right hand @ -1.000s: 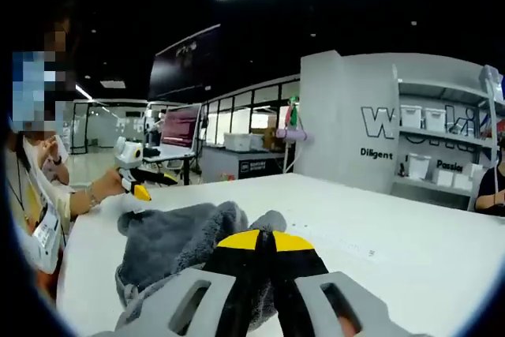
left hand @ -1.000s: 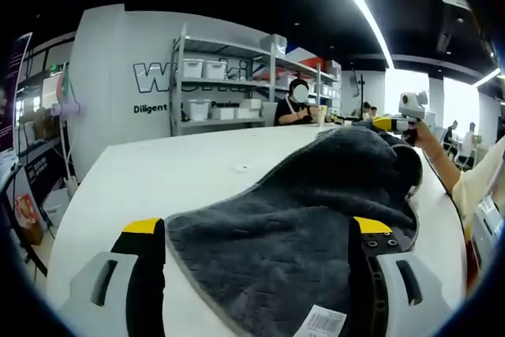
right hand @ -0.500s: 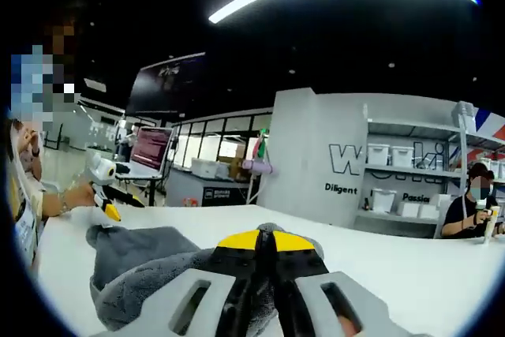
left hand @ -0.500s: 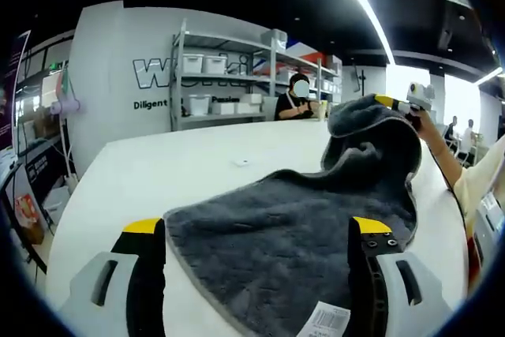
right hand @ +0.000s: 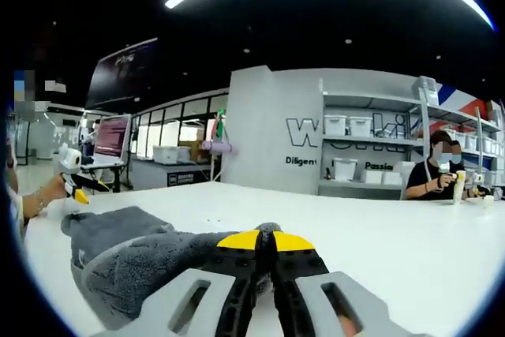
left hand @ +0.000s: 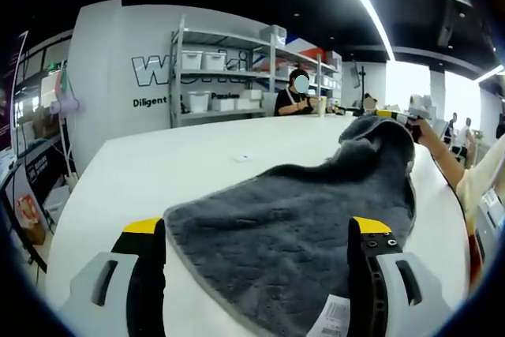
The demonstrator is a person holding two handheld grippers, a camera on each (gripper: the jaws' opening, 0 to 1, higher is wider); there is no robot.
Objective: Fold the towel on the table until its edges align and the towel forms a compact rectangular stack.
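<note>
Big open hall with dark ceiling, light strips, and a grey wall behind shelving (left hand: 237, 76) stacked with white bins. Wide white table (left hand: 158, 171) running across both views. On it, a dark grey towel (left hand: 292, 226), the near part lying flat, the far end lifted off the surface and draped in a hump. In the right gripper view, the same towel bunched and trailing off to the left.

Left gripper (left hand: 256, 274) hovering low over the near edge, jaws spread wide to either side of the cloth, gripping nothing. Right gripper (right hand: 264, 246) pinched tight on a towel corner, yellow tips pressed together with cloth caught between; seen from the left gripper view as a small yellow-tipped tool at the raised far end. Small white label (left hand: 335, 317) at the near hem.

Probably midway through carrying the far end over toward the near one. Main risks: corner slipping from the pinch and dropping in a heap; one-corner lift pulling the fold askew, leaving edges unmatched; near half dragging along the table with nothing pinning it.
</note>
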